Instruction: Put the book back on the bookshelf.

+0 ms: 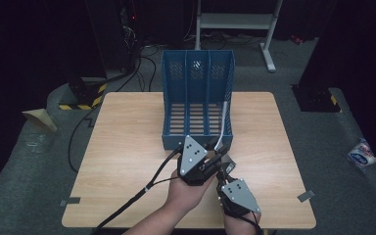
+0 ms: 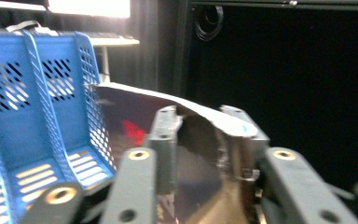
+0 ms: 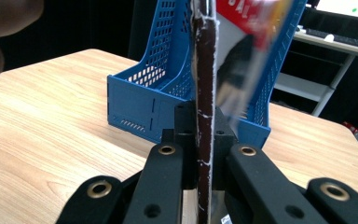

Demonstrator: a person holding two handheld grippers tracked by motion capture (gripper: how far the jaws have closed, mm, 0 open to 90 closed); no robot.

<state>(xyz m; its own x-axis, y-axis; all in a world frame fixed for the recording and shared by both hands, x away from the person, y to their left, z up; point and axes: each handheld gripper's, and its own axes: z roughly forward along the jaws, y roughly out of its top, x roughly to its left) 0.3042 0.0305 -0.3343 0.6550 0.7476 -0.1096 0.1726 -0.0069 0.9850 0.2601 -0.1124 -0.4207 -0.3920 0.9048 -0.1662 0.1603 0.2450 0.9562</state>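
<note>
Right hand-held gripper point(image 3: 200, 140) clamps magazine point(image 3: 204, 84) edge upright; left hand-held gripper point(image 2: 205, 135) jaws straddle magazine, grip unclear; blue rack point(image 1: 197, 98) just ahead.

One blue file rack point(image 1: 197, 100), one magazine point(image 1: 222, 128), two grippers, one table point(image 1: 127, 147).

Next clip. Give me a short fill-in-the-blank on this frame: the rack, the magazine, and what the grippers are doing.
1. The file rack on the table is coloured ____.
2. The right gripper has its jaws ____ on the magazine's edge.
3. The magazine is going into the rack's ____ slot, seen from the high view.
4. The rack has ____ slots.

Missing words: blue; shut; rightmost; three
</note>
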